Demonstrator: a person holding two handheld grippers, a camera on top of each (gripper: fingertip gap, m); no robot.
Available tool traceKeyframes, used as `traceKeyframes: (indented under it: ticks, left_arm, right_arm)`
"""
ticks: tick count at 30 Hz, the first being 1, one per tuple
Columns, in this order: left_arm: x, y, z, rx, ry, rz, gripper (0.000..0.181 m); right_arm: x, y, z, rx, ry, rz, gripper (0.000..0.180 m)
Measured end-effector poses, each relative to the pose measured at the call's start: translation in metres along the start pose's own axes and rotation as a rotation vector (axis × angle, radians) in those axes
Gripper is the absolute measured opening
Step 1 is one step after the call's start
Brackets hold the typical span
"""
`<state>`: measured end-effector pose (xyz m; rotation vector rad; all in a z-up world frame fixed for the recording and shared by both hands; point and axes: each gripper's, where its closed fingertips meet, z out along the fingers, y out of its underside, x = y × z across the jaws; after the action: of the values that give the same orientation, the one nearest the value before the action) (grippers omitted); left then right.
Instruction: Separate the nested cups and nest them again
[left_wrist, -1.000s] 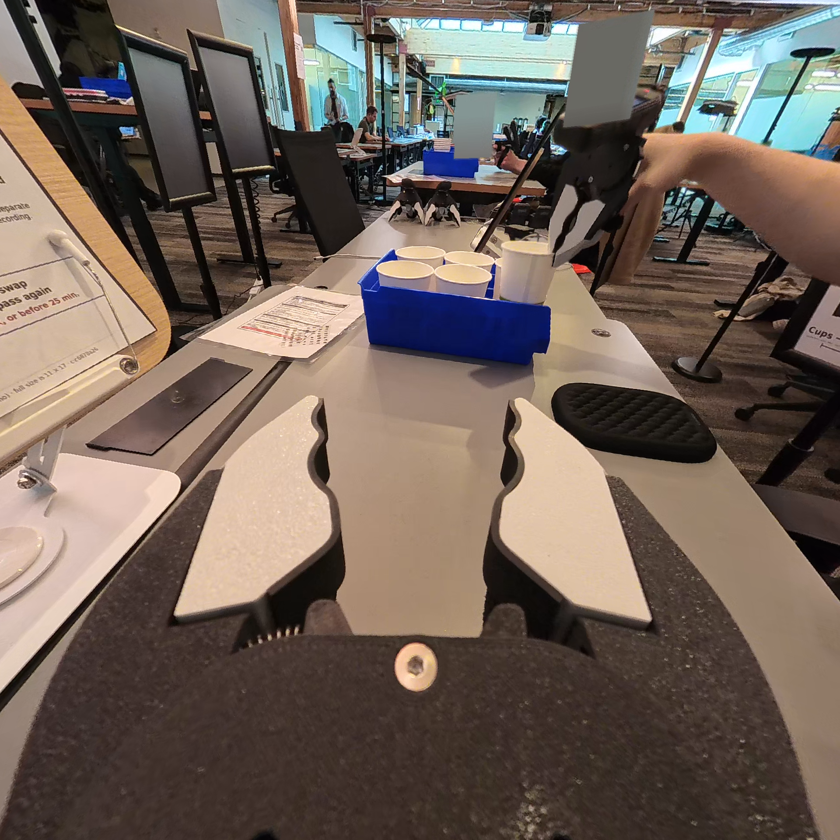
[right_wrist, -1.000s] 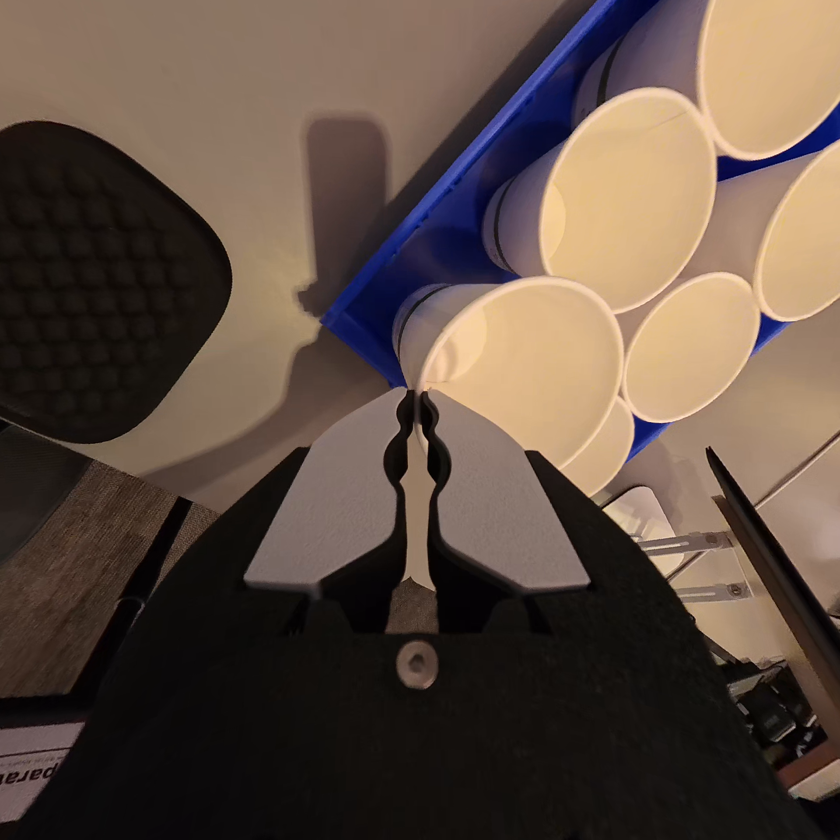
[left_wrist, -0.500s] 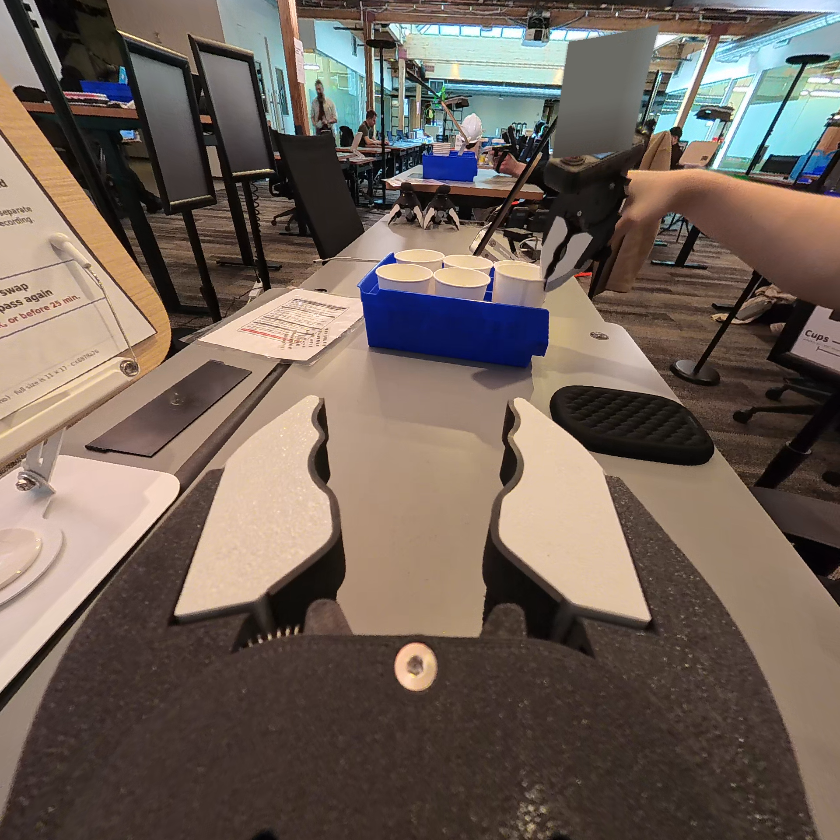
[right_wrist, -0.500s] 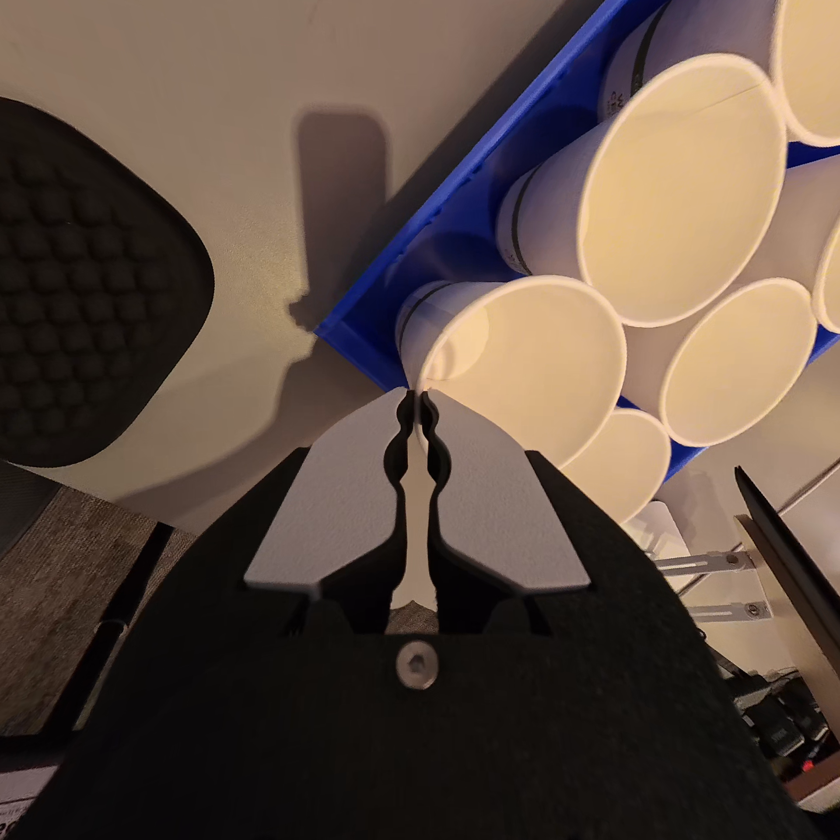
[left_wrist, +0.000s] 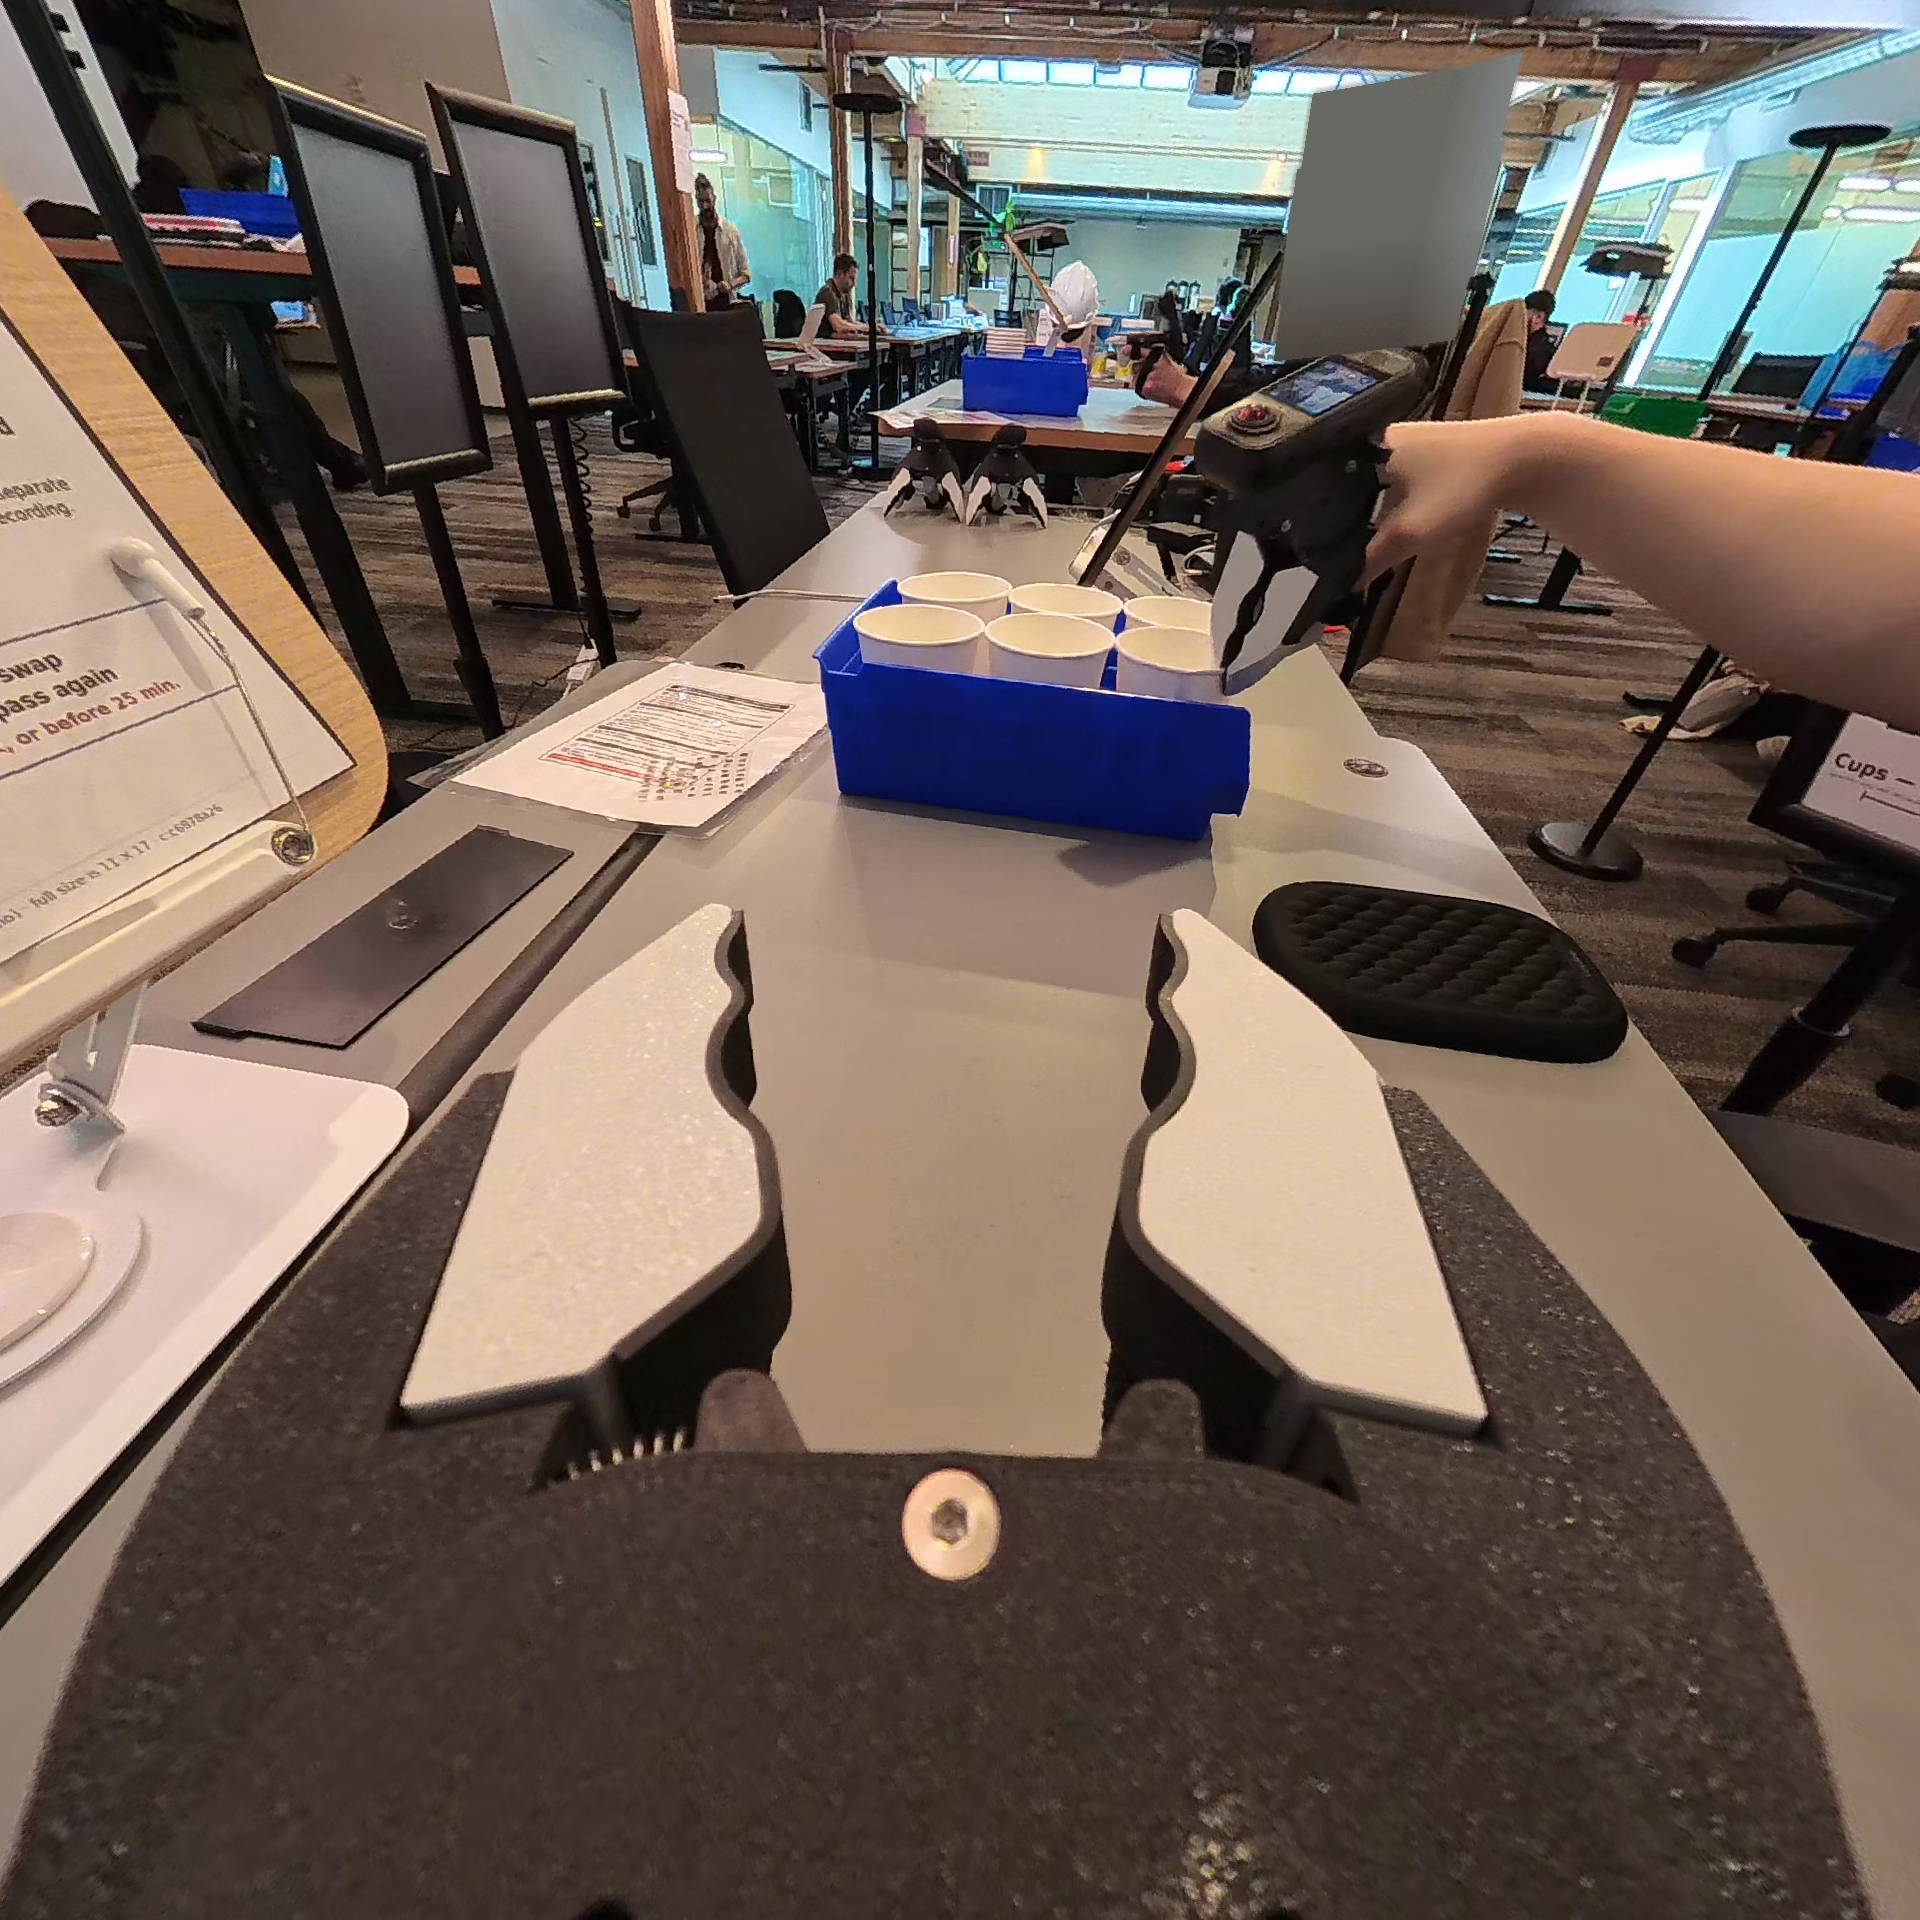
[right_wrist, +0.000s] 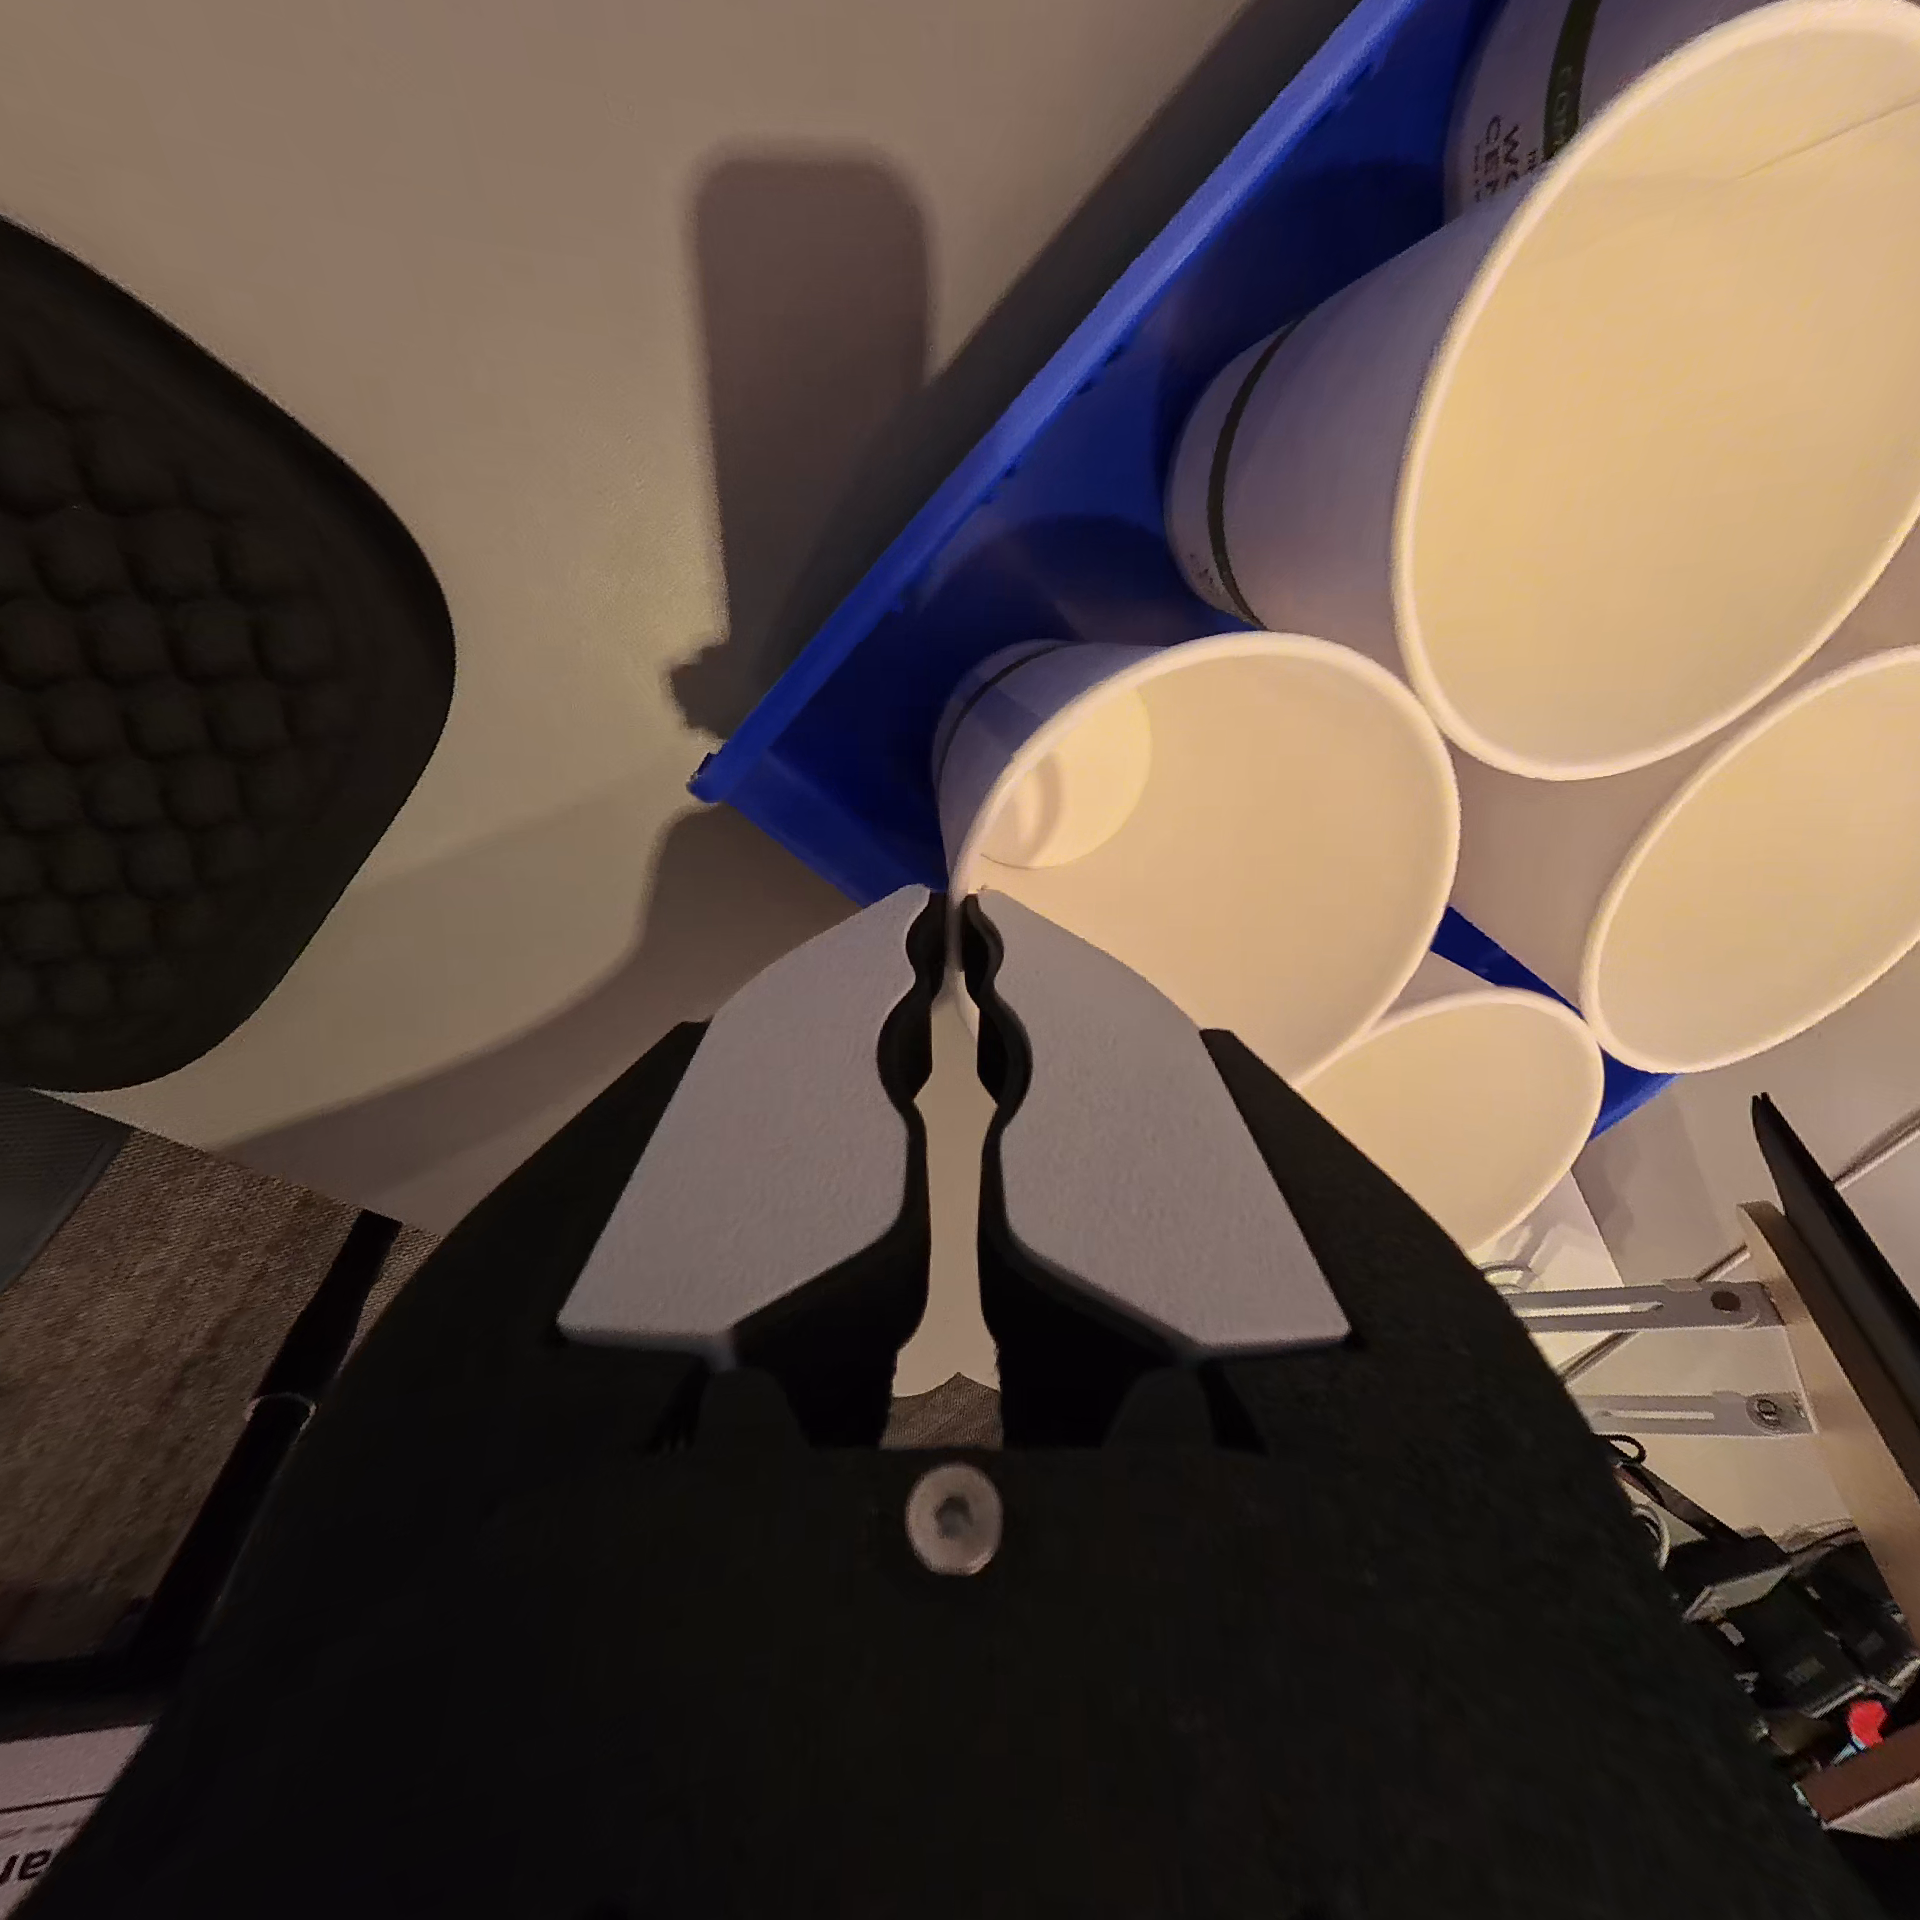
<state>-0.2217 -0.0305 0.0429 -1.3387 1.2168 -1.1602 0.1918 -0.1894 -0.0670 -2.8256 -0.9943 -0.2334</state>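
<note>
Right tongs (right_wrist: 951, 914), nearly closed, pinch rim of corner cup (right_wrist: 1195, 831) inside blue bin (left_wrist: 1023, 748). Left tongs (left_wrist: 945, 1039) wide, empty, low over surface (left_wrist: 935, 904), bin well ahead. Risk: thin rim grip slips or creases wall; neighbouring cups (right_wrist: 1662, 395) may snag.

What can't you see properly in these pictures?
- Left wrist view: the lower halves of the white paper cups, hidden by the blue plastic bin.
- Right wrist view: whether the pinched cup has another nested inside; the angle hides it.
- Right wrist view: the black dimpled pad, cut off by the left edge.
</note>
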Motion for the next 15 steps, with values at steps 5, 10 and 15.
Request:
traceKeyframes:
  ticks: [5,10,15]
  left_arm:
    - [0.000,0.000,-0.001,0.000,0.001,-0.001,0.073]
    - [0.000,0.000,-0.001,0.000,0.003,-0.004,0.074]
    - [0.000,-0.001,-0.002,0.001,0.000,-0.004,0.074]
  right_arm:
    - [-0.001,-0.001,0.001,0.002,-0.017,0.008,0.003]
    - [-0.001,0.000,0.001,0.018,-0.012,0.024,0.017]
    - [-0.001,-0.008,-0.017,0.124,0.009,0.038,0.026]
